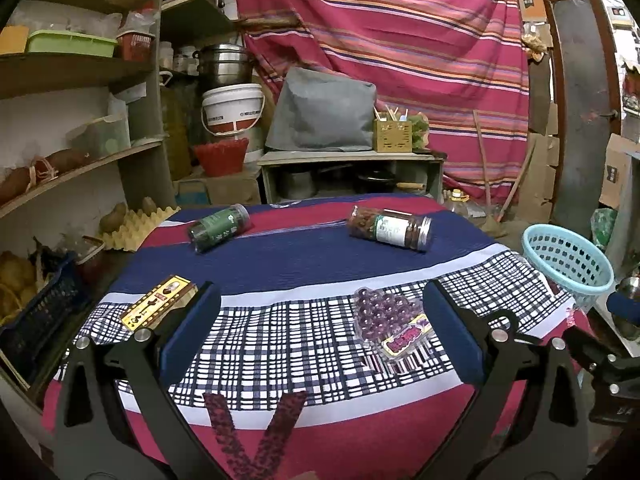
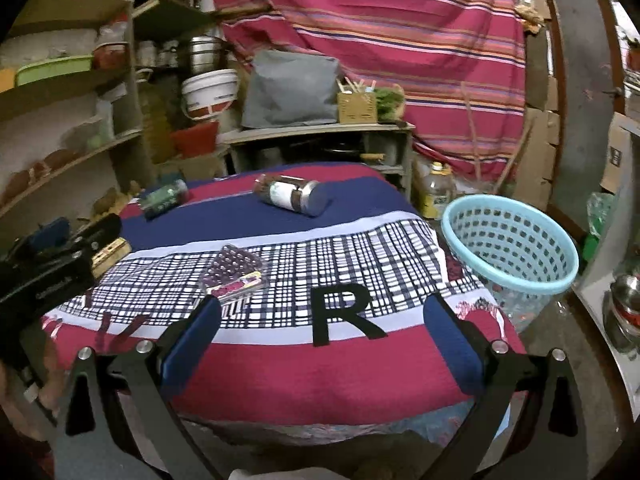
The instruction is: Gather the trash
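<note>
On the cloth-covered table (image 1: 320, 256) lie a green-labelled jar (image 1: 219, 227), a brown jar with a metal lid (image 1: 390, 231), a clear blister pack of purple balls (image 1: 390, 320) and a gold and brown box (image 1: 158, 307). My left gripper (image 1: 320, 332) is open and empty above the near checked band, between the box and the blister pack. My right gripper (image 2: 320, 332) is open and empty over the near edge by the "R" mark (image 2: 346, 312). The light blue basket (image 2: 510, 246) stands right of the table. In the right wrist view the blister pack (image 2: 234, 272) and brown jar (image 2: 294, 198) lie ahead to the left.
Shelves with tubs and produce (image 1: 60, 128) stand to the left. A low cabinet (image 1: 352, 172) with a grey bag and a striped curtain (image 1: 400, 40) are behind the table. A yellow bottle (image 2: 438, 192) stands on the floor by the basket. Cardboard boxes (image 1: 616, 172) are at the right.
</note>
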